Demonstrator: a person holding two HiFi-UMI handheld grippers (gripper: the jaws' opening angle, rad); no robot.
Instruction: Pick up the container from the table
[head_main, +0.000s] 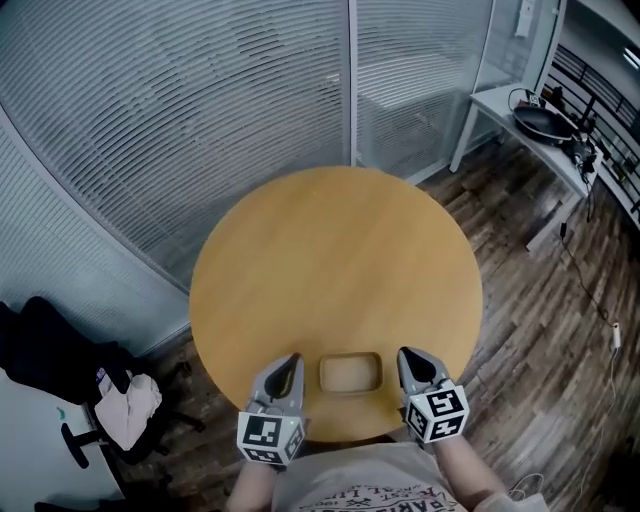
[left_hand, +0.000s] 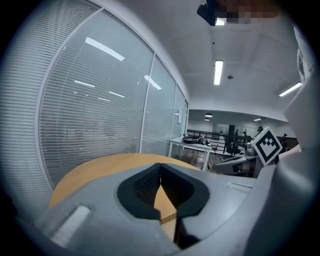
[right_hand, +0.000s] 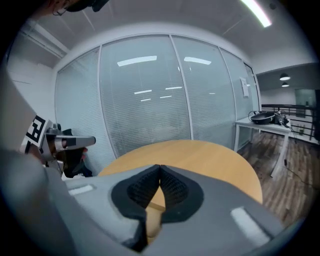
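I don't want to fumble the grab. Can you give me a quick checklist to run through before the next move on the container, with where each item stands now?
1. Container located: ok. The container sits upright near the near edge of the table.
2. Tools on either side of it: ok. The left tool is at its left, the right tool at its right.
3. Left tool open to grasp: not ok. Its jaws are together with nothing between them.
4. Right tool open to grasp: not ok. Its jaws are together with nothing between them.
5. Container's contents: cannot tell. It is too small in the head view.
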